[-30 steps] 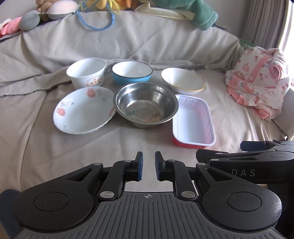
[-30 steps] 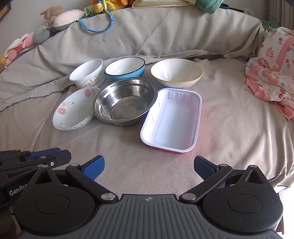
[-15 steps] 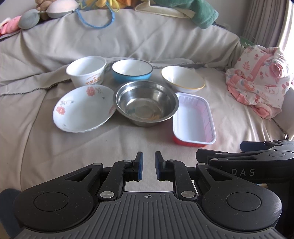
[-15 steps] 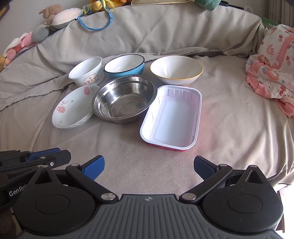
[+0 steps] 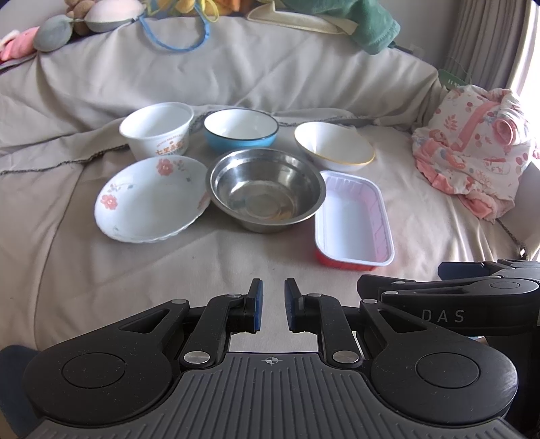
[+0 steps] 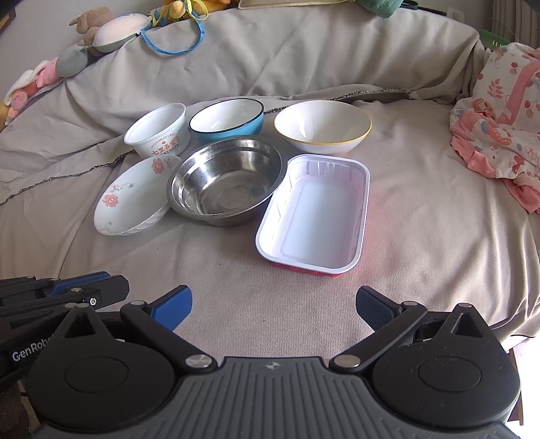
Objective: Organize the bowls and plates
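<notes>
Six dishes sit close together on a grey bedsheet (image 5: 101, 270). The back row holds a printed white paper bowl (image 5: 157, 126), a blue bowl (image 5: 240, 126) and a gold-rimmed white bowl (image 5: 332, 145). In front of them lie a floral plate (image 5: 150, 199), a steel bowl (image 5: 266, 192) and a white tray with red outside (image 5: 352, 223). My left gripper (image 5: 272, 287) hangs shut and empty, short of the steel bowl. My right gripper (image 6: 274, 297) stands wide open and empty, just short of the tray (image 6: 317, 209). The steel bowl (image 6: 226, 182) touches the floral plate (image 6: 130, 202).
A bundle of pink floral clothes (image 5: 472, 158) lies at the right. Stuffed toys (image 5: 84, 20), a blue strap (image 5: 175, 37) and a green cloth (image 5: 371, 23) line the raised back. The bed's edge (image 6: 513, 324) drops off at the near right.
</notes>
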{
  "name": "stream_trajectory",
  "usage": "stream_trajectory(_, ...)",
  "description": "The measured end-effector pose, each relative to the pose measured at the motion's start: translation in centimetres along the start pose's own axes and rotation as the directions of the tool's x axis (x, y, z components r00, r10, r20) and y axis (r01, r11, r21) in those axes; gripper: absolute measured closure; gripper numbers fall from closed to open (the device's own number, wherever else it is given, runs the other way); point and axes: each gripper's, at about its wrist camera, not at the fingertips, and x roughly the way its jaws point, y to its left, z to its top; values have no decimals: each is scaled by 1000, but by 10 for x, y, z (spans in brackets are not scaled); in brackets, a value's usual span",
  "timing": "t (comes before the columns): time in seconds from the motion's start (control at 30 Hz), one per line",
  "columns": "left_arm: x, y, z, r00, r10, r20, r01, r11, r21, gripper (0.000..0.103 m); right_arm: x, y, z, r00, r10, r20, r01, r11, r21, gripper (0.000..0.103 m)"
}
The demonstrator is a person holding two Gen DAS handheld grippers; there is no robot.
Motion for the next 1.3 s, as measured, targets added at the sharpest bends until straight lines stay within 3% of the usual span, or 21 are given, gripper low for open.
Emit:
stream_trajectory(0.8,0,-3,1,1000,0,2,0,1000,0,85,1,-3,2,1000,10,-11,-10,1000,15,0)
stream_trajectory(1.1,11,-3,5,1000,-1,-16,1,1000,-10,85,5,-8,4,999,49,-2,-49,998,28,0)
stream_trajectory(1.2,32,0,11,999,-41,-9,40,998,-52,85,9,-21,10,998,60,21,-61,998,30,0)
stream_trajectory(1.3,69,5,21,978,-196,-68,188,976,-111,84,19,-45,24,998,-7,60,3,998,60,0)
